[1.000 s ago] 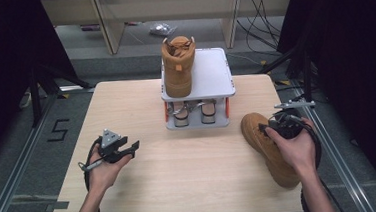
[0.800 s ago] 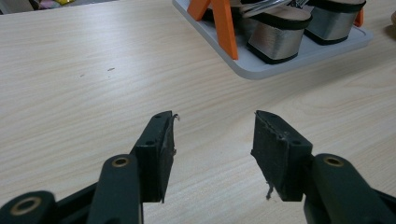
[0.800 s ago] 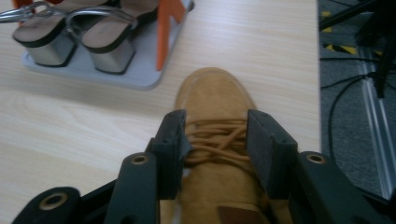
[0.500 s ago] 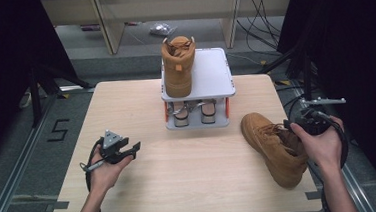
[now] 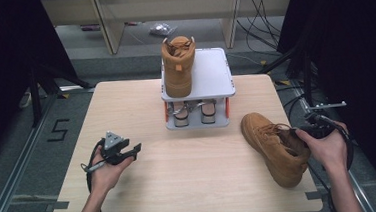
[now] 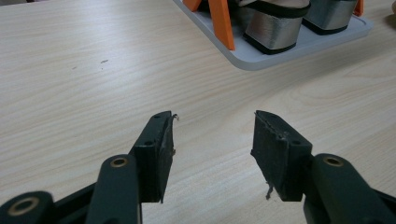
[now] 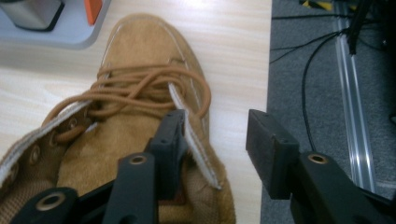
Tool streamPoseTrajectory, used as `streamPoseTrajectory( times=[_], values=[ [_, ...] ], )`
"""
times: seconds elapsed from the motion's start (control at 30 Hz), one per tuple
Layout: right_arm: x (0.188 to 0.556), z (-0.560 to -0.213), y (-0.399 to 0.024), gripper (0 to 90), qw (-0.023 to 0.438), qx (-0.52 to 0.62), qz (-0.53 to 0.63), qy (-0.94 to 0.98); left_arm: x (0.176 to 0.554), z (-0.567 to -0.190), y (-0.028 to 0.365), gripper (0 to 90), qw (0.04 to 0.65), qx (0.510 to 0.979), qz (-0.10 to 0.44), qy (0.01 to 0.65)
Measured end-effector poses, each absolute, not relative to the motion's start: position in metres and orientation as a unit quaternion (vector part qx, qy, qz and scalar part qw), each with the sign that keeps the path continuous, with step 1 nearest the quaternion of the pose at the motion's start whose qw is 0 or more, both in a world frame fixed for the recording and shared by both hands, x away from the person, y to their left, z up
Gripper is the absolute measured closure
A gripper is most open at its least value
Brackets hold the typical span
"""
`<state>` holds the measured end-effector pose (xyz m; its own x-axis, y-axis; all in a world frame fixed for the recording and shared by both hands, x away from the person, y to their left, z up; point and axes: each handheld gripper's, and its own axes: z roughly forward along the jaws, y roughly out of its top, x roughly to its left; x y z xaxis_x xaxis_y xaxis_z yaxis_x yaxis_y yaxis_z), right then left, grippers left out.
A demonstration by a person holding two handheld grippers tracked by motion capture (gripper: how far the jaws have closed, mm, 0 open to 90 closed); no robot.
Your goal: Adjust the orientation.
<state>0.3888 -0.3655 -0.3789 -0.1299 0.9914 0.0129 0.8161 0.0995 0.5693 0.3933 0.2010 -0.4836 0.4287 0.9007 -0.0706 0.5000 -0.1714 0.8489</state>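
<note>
A tan lace-up boot (image 5: 274, 147) lies on the table (image 5: 206, 180) at the right, toe toward the rack. My right gripper (image 5: 304, 132) is at its collar. In the right gripper view one jaw sits inside the boot (image 7: 140, 93) opening and the other stands outside. The boot's side wall is between them, and the outer pad stays apart from it. Its jaws (image 7: 217, 123) have just been closing a little. My left gripper (image 5: 134, 152) rests open low over bare wood (image 6: 212, 126), holding nothing. A second tan boot (image 5: 178, 66) stands upright on the white rack (image 5: 214, 76).
Under the rack's top shelf stands a pair of shoes (image 5: 191, 113), whose silver heels (image 6: 275, 28) lie ahead of my left gripper. Orange posts (image 6: 222, 23) hold up the shelf. The table's right edge (image 7: 268, 70) runs just beside the boot, with cables and a floor rail beyond it.
My right hand has moved to the right, from over the boot to its collar end by the table's right edge. The left hand and both boots stay where they were.
</note>
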Motion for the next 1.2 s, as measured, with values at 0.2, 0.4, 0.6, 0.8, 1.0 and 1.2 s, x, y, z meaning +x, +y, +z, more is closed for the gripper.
streamPoseTrajectory(
  times=[0.2,0.4,0.6,0.8,1.0,1.2],
  values=[
    [0.393,-0.383,-0.365,64.9,0.183,0.615,0.206,0.739,0.393,-0.484,0.201,47.8,0.429,0.728,0.234,0.481],
    [0.398,-0.385,-0.361,69.0,0.16,0.619,0.199,0.743,0.392,-0.486,0.201,47.7,0.427,0.729,0.232,0.482],
    [0.405,-0.387,-0.358,73.1,0.132,0.613,0.158,0.762,0.392,-0.487,0.199,47.8,0.428,0.73,0.229,0.481],
    [0.408,-0.39,-0.355,76.6,0.124,0.615,0.144,0.765,0.392,-0.488,0.2,47.8,0.42,0.737,0.229,0.477],
    [0.411,-0.389,-0.356,80.3,0.11,0.618,0.145,0.765,0.391,-0.489,0.198,47.8,0.423,0.733,0.227,0.481],
    [0.41,-0.386,-0.351,83.7,0.097,0.637,0.146,0.751,0.392,-0.49,0.198,47.8,0.424,0.734,0.227,0.48]
  ],
)
